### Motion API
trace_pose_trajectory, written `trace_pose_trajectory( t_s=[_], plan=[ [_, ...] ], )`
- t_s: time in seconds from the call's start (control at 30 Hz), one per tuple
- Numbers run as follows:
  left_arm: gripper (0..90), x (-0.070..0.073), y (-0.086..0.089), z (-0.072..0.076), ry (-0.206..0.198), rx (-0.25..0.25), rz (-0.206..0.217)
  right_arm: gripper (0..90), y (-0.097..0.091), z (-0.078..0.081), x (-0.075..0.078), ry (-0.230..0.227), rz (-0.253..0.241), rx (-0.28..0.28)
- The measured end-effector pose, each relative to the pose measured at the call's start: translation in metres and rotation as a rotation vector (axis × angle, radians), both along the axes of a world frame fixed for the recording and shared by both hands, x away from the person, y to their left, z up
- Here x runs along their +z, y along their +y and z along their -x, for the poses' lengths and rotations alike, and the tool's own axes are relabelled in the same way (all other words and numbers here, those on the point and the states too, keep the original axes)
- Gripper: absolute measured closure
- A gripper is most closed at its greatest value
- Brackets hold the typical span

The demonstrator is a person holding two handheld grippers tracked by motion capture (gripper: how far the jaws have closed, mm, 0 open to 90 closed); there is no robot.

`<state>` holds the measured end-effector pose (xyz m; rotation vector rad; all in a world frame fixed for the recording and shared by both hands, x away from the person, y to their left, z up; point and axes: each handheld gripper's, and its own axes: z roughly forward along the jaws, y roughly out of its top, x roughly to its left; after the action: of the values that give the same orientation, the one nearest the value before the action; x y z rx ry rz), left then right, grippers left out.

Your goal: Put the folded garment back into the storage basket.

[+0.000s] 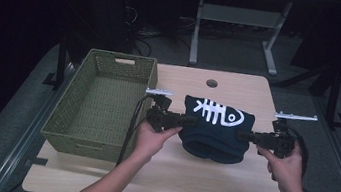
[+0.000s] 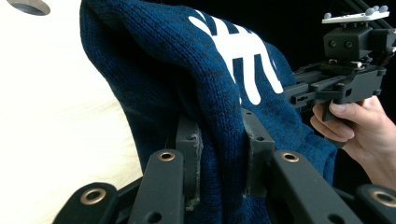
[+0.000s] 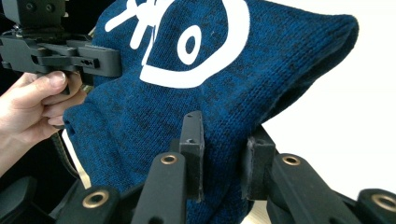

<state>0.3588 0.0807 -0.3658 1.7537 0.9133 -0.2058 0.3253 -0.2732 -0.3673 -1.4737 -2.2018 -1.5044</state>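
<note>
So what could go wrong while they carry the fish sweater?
1. Each gripper, left and right, pinches just a small fold at one side of the sweater, so the knit could slip out.
2. The middle sags between them and might drag on the table or unfold.
3. If it is headed for the basket, the hanging part could catch on the rim.
</note>
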Motion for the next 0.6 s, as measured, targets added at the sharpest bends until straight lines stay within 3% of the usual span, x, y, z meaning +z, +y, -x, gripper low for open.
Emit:
trace_pose_trajectory(
  t_s=[0.6],
  plan=[
    [73.5,0.019,0.024,0.000,-0.009,0.009,0.024,74.0,0.021,-0.008,0.016,-0.008,-0.026,0.034]
  ],
)
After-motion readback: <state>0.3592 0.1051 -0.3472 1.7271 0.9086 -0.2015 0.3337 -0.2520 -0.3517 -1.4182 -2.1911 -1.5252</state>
